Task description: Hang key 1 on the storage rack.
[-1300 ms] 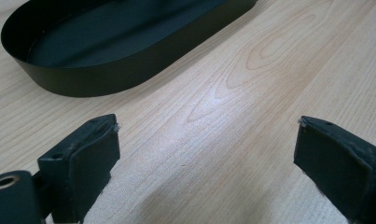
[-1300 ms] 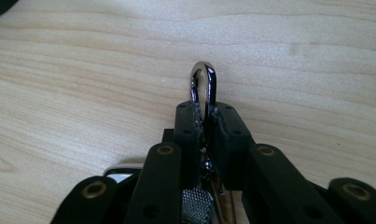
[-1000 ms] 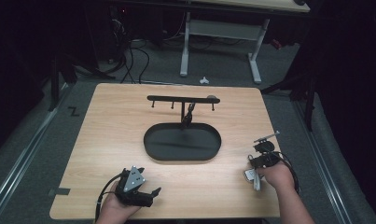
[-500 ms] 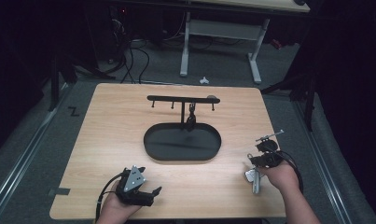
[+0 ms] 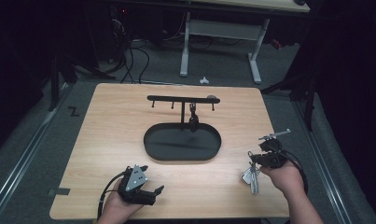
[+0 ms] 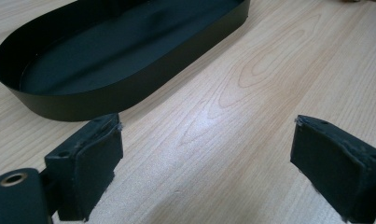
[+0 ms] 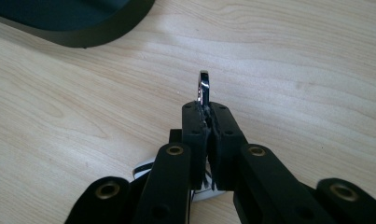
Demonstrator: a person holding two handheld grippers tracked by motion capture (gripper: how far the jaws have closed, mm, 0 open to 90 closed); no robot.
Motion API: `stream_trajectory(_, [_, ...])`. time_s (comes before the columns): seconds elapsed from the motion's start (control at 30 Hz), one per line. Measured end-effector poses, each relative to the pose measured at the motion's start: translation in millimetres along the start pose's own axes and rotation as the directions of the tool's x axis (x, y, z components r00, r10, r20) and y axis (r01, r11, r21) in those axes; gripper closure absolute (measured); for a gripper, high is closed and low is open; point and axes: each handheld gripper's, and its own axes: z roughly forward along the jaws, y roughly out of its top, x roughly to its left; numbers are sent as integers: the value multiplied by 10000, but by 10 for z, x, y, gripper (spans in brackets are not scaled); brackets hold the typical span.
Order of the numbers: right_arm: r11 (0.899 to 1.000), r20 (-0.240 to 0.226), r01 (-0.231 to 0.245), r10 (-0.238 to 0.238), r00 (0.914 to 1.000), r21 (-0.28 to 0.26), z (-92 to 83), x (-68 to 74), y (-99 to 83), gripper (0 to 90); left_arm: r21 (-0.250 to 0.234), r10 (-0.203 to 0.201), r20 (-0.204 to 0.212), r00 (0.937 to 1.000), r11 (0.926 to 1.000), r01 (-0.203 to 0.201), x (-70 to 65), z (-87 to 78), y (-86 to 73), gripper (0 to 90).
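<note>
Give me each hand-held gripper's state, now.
Left hand-held gripper: open, holding nothing.
Right hand-held gripper: shut on a small shiny metal piece, edge-on.

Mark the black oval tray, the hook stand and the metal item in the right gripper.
black oval tray (image 5: 154, 149): high view, left rim.
hook stand (image 5: 176, 98): high view, top crossbar.
metal item (image 7: 203, 87): right gripper view, shiny tip above the jaws.

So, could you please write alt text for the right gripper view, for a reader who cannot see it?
The right gripper is shut on a thin shiny metal ring, whose top sticks up above the two black jaws. Below lies a light wooden table, and the curved edge of a black oval tray shows at the upper left.
</note>
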Motion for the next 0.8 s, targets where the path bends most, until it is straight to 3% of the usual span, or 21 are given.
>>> stream_trajectory(0.8, [9947, -54, 443, -450, 9990, -930, -352, 113, 223, 869, -48, 8, 6, 10000, 10000, -8, 0, -7, 4, 98])
